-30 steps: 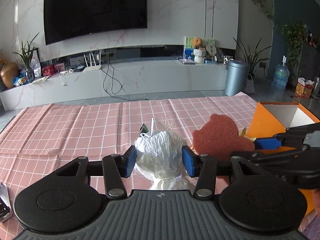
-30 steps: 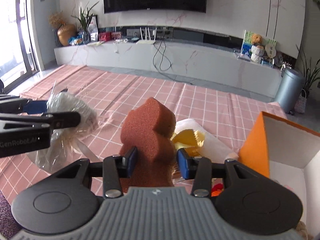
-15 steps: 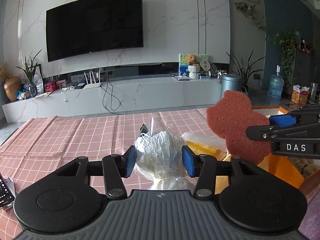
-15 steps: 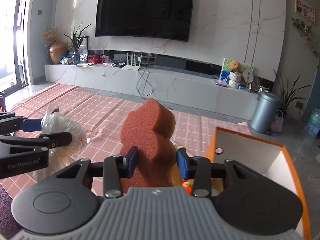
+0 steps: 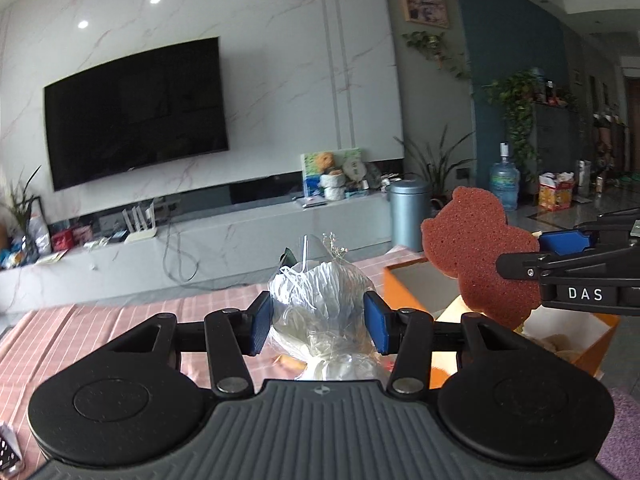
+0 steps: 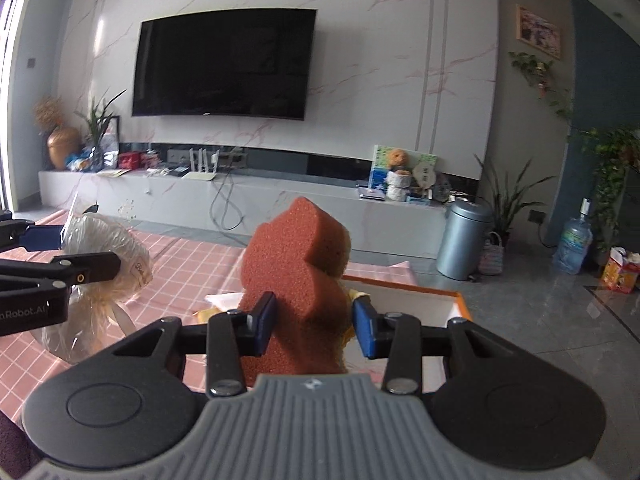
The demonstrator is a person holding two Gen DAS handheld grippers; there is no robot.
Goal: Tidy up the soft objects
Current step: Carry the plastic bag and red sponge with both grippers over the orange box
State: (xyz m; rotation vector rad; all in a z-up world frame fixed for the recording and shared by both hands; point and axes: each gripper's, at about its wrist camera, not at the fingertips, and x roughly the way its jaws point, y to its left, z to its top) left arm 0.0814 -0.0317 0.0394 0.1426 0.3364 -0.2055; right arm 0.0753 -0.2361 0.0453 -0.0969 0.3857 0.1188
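My left gripper [image 5: 318,326] is shut on a clear plastic bag of pale stuffing [image 5: 320,304], held up above the pink checked tablecloth [image 5: 80,332]. From the right wrist view that bag [image 6: 106,256] hangs at the left in the left gripper [image 6: 60,256]. My right gripper [image 6: 314,328] is shut on a bear-shaped brown sponge [image 6: 298,272], whose lower part its blue pads squeeze. In the left wrist view the sponge [image 5: 478,256] and the right gripper [image 5: 536,252] hover over an orange box [image 5: 404,294] with a white inside. The same box [image 6: 420,300] lies just beyond the sponge.
Yellow and white soft items [image 6: 222,304] lie on the cloth beside the box, and more things rest inside it [image 5: 556,342]. Behind the table are a grey bin [image 6: 460,238], a low TV shelf [image 6: 200,196] and potted plants. A purple mat [image 5: 624,428] shows at lower right.
Both grippers have risen and swung to the right with their loads. The orange box has come closer, with the sponge now above its near wall. Neither grip has altered.
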